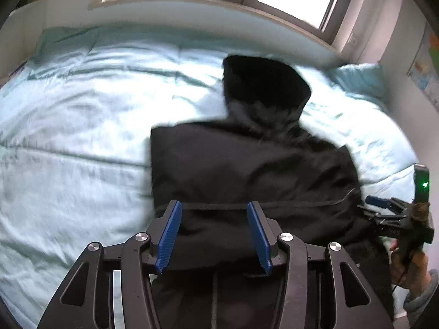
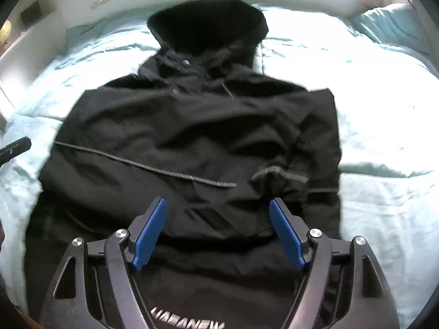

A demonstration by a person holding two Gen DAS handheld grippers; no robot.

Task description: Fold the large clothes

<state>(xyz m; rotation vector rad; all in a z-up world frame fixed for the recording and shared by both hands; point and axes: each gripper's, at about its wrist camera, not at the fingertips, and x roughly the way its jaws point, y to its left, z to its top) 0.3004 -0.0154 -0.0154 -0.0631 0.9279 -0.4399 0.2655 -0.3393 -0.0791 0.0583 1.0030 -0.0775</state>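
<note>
A large black hooded jacket [image 1: 247, 170] lies on the light blue bed, hood pointing toward the window. Its sides look folded in over the body, with a sleeve cuff [image 2: 279, 175] lying on top. My left gripper [image 1: 214, 208] is open and empty above the jacket's near left part. My right gripper [image 2: 218, 205] is open and empty above the jacket's [image 2: 192, 137] lower middle. The right gripper also shows in the left wrist view [image 1: 384, 205] at the jacket's right edge, held by a hand.
The light blue quilt [image 1: 68, 137] covers the bed around the jacket. A pillow [image 2: 395, 24] lies at the far right. A window sill [image 1: 192, 8] and wall run behind the bed. A dark object [image 2: 13, 148] juts in at the left edge.
</note>
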